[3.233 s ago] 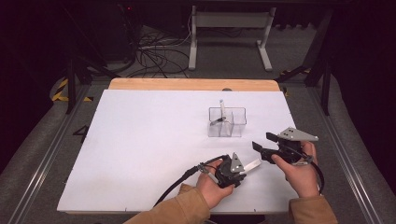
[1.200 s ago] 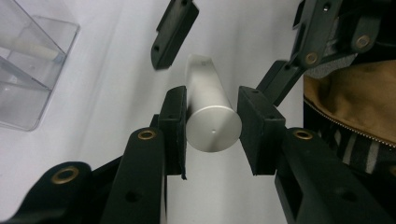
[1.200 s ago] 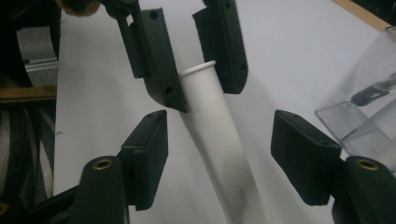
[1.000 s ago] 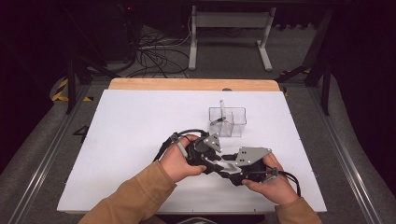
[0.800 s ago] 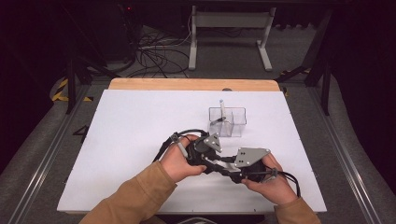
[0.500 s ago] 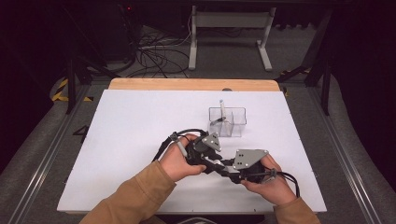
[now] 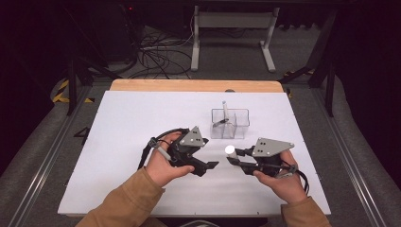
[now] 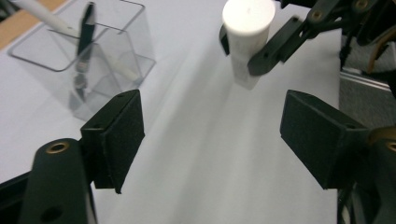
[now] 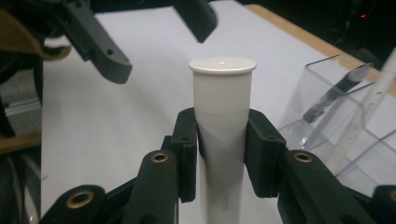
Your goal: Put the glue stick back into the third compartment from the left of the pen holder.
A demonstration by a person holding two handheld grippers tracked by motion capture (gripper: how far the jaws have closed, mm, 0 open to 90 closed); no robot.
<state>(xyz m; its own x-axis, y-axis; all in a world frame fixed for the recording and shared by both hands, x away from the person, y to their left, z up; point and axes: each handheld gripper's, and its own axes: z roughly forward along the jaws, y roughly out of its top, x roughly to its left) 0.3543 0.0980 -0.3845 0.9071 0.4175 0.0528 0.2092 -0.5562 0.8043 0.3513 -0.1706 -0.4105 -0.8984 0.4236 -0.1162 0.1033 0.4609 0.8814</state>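
Bright, even light on the white table (image 7: pixel 142 142); dark surroundings; gripper views soft at the near edges.

The high view looks forward and down on the whole bench (image 7: pixel 142 118) from the person's side. Each claw view sits low and close. All three share the white tube (image 7: pixel 230 150) and clear box (image 7: pixel 230 124).

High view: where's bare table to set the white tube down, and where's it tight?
The white sheet is bare along its left side, left of the left hand-held gripper, and across the far strip between the wooden edge and the clear holder. Tight: between the holder and the right hand-held gripper clamping the white tube.
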